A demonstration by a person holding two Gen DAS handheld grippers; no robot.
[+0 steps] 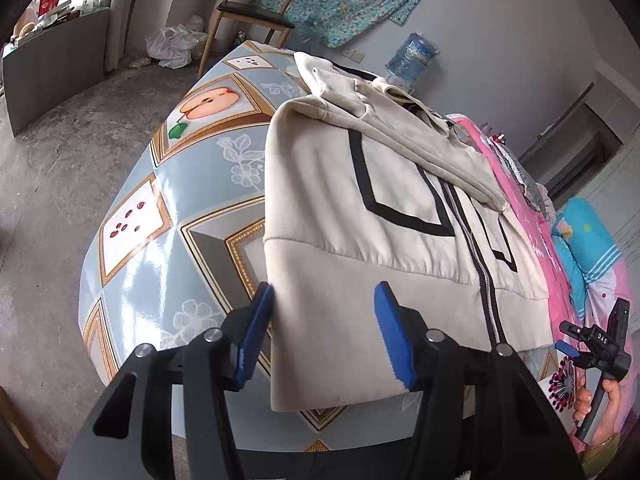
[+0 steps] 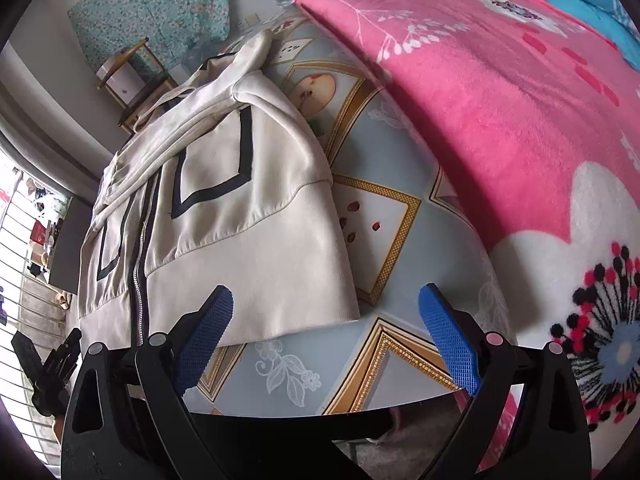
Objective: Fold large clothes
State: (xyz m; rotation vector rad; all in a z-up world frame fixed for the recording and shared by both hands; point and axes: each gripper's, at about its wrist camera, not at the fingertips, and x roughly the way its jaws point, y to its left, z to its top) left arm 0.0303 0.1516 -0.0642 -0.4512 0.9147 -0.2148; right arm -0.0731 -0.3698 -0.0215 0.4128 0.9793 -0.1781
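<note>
1. Blue-padded fingers of the left gripper (image 1: 324,332) are spread wide at the near table edge; the bottom hem corner of the cream zip-up jacket (image 1: 360,220) is seen between them, one pad beside the hem's left edge, but nothing is clamped.
2. Wide open too is the right gripper (image 2: 326,336), held over bare tablecloth (image 2: 400,240) just off the jacket's (image 2: 224,216) right hem corner; only its left pad overlaps the hem in view, and whether it touches the cloth cannot be told.
3. From the left wrist view, the right gripper (image 1: 592,344) is seen held in the right hand (image 1: 600,404) beyond the jacket's far hem corner.
4. Front up, the jacket is laid flat on the fruit-patterned tablecloth (image 1: 160,220), zip closed, both sleeves folded across the chest, the hem at the near edge.
5. Bare tablecloth is left open on both sides of the jacket; a pink floral blanket (image 2: 500,100) bounds the right side.
6. Farther off, a wooden chair (image 1: 256,12) and a water jug (image 1: 412,60) are seen beyond the table's far end.
</note>
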